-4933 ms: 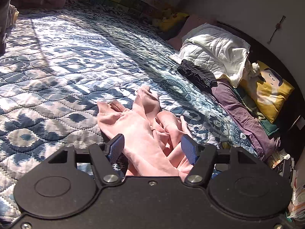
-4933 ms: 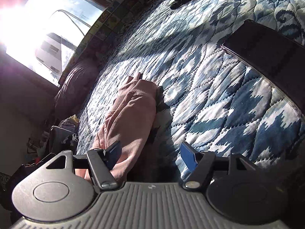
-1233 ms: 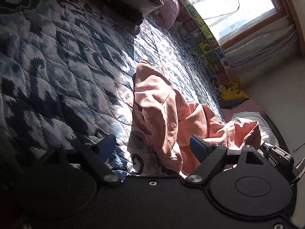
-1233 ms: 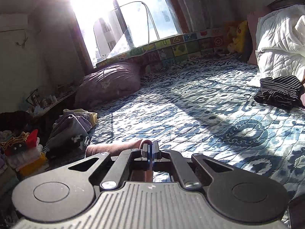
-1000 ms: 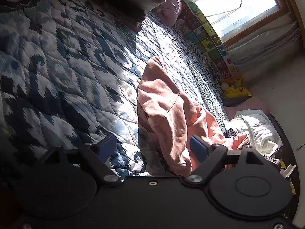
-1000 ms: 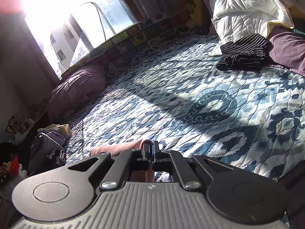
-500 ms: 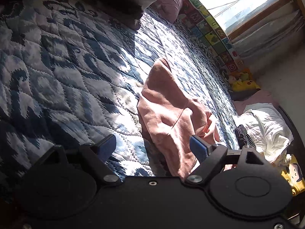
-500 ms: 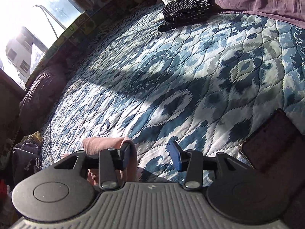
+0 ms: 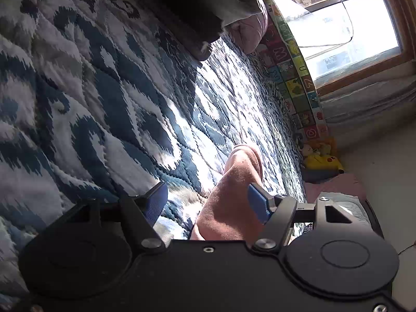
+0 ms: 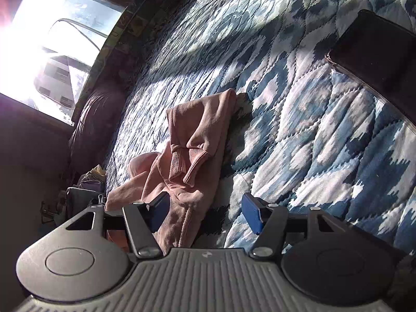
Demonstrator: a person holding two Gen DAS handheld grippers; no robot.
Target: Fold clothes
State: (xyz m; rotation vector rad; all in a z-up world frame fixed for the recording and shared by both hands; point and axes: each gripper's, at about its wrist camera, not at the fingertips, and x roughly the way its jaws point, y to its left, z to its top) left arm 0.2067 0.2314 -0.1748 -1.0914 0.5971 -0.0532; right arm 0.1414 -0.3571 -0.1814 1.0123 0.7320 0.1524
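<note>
Sunlit bedroom; a blue-and-white quilted bedspread [image 10: 325,135] fills most of both views, with bands of sun and shadow across it. Window [image 9: 345,26] bright at the far edge of the bed, with a strip of alphabet-tile padding [image 9: 299,78] along the bed edge beneath it. A mauve pillow [image 9: 249,33] lies against that padding, next to a dark heap of fabric [image 9: 202,7]. In the right wrist view, a dark flat slab [image 10: 377,59] rests on the bedspread at the right; what it is cannot be told.

Pink garment [image 10: 192,161] lies loosely bunched on the bedspread, in the right wrist view's centre-left, 2 ribbed cuffs [image 10: 186,163] side by side on top of it. Its near end runs down past the left pad of the right gripper [image 10: 205,209] and under the body. Jaws spread wide, nothing pinched; only bedspread under the right pad.

Left gripper [image 9: 208,202]: jaws also wide apart, empty. A rounded fold of the pink garment [image 9: 234,195] rises between the pads, close against the right pad. Yellow plush toy [image 9: 322,158] in the far corner.
</note>
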